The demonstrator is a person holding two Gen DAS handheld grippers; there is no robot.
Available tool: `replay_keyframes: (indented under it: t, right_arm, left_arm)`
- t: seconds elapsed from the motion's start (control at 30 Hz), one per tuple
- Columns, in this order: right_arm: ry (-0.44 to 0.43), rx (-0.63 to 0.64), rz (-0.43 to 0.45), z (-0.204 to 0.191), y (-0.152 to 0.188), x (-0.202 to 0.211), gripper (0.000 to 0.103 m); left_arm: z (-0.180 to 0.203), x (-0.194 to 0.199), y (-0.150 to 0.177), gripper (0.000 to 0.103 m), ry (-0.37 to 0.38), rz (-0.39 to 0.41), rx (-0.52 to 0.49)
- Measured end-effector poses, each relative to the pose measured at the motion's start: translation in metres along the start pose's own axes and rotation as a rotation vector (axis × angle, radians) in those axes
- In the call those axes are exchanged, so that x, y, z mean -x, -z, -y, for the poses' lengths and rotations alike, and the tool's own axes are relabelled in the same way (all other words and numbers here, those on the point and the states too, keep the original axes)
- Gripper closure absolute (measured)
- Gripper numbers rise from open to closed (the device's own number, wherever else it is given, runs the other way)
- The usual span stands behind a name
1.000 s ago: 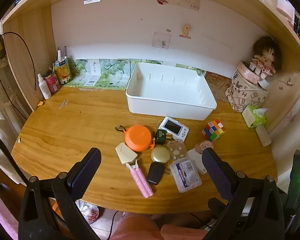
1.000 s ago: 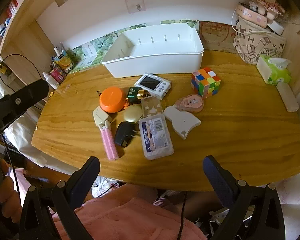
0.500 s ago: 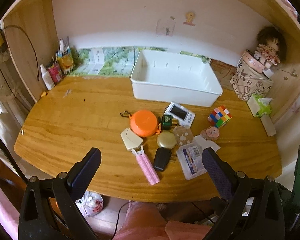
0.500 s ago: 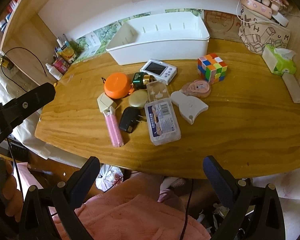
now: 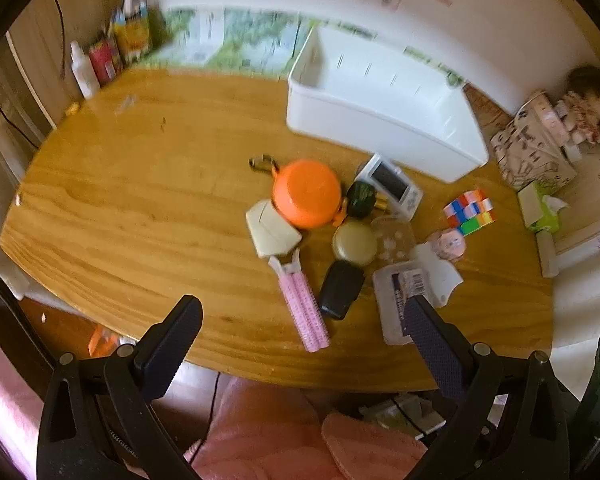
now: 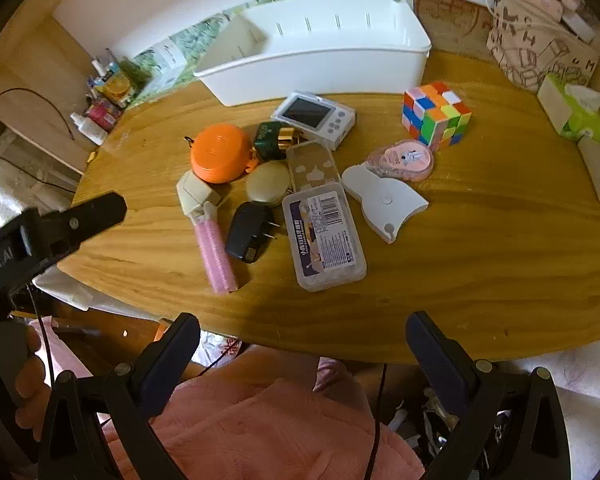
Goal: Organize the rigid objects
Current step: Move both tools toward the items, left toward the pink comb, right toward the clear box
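A cluster of small items lies mid-table: an orange round case (image 5: 306,193) (image 6: 221,153), a pink hair roller clip (image 5: 303,310) (image 6: 215,253), a black charger (image 5: 340,289) (image 6: 249,231), a clear labelled box (image 6: 324,236), a white digital gadget (image 6: 315,115), a colour cube (image 6: 436,114) (image 5: 470,212) and a white flat piece (image 6: 384,198). Behind them stands an empty white bin (image 5: 384,108) (image 6: 320,46). My left gripper (image 5: 300,336) is open, over the near table edge. My right gripper (image 6: 302,346) is open too, empty, near the front edge.
Bottles and packets (image 5: 104,60) stand at the back left corner. A patterned bag (image 5: 532,148) with a doll and a tissue pack (image 6: 576,114) sit at the right. A person's pink-clad lap (image 6: 268,424) is below the table edge. The left half of the wooden table (image 5: 120,200) is bare.
Both grippers have tilted down and moved closer to the table, so the cluster looks larger and nearer. Nothing on the table has moved and both stay open.
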State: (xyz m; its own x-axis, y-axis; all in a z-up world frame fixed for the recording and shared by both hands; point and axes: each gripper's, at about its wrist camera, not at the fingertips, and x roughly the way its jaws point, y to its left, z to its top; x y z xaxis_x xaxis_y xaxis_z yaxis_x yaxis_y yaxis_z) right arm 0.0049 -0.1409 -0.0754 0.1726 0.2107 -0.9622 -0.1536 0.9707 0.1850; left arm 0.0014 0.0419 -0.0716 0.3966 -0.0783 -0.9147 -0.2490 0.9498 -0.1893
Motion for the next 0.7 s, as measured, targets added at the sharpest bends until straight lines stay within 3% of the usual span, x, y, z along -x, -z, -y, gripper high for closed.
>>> replay_keyframes:
  t: [0.33,0.53,0.7]
  right_arm:
    - [-0.003,-0.071,-0.130,0.004,-0.027,-0.036,0.000]
    - [0.011,-0.101,-0.187,0.008,-0.040,-0.056,0.001]
    - [0.007,-0.116,-0.257,0.011,-0.048,-0.073,0.006]
  left_arm:
    - [-0.022,-0.057,-0.022,0.003,0.014,-0.244,0.112]
    - [-0.035,-0.092,-0.027,0.010,0.028,-0.407,0.192]
    - [-0.040,-0.110,-0.028,0.015,0.039,-0.488,0.233]
